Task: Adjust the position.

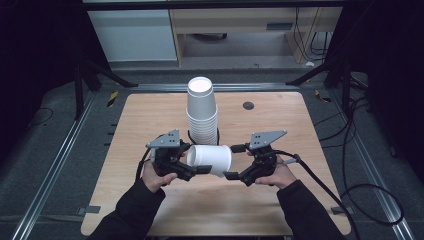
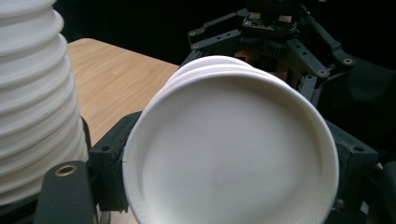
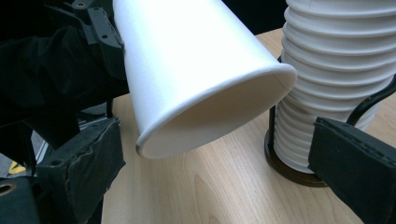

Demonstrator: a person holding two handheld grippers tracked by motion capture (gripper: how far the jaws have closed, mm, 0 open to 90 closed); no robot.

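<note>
Lying sideways, plain white paper cup (image 1: pixel 212 157) tapers.

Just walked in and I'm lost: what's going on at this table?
A person holds a white paper cup sideways above the wooden table, between two hand-held claws. The left claw grips its closed end; the right claw sits open around its rim. Behind it stands a tall stack of cups in a dark base ring.

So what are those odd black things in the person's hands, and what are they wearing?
Each is a black two-jaw gripper, left and right, topped by a grey three-cornered plate. A black cable trails from the right one. The sleeves are dark.
</note>
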